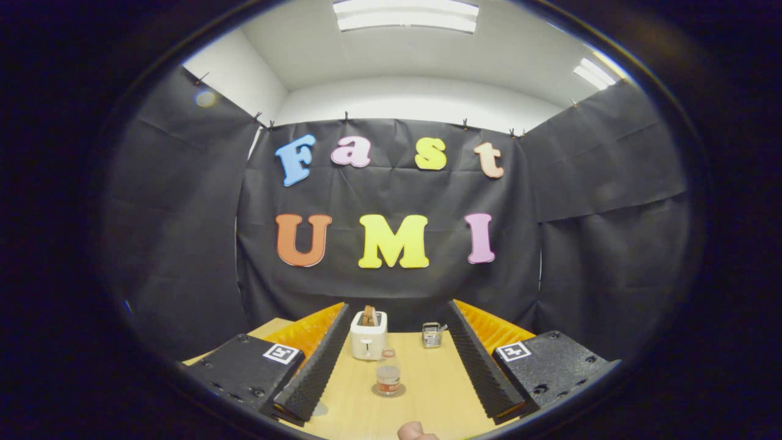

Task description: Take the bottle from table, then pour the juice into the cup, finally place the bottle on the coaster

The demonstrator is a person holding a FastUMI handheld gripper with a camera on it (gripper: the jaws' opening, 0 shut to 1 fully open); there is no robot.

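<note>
The tool (391,366) is held level above the light wooden table (427,391), its two black ribbed fingers (314,366) spread wide with nothing gripped. The small clear bottle of juice (388,374) is seen on a round coaster (388,391) between them, before the white toaster (368,335).

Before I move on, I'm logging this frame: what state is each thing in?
tool: open, fingers wide apart, holding nothing
bottle: upright on the coaster, some juice left in its lower part
toaster: upright on the table, toast sticking out the top
small metal rack: upright beside the toaster
</note>
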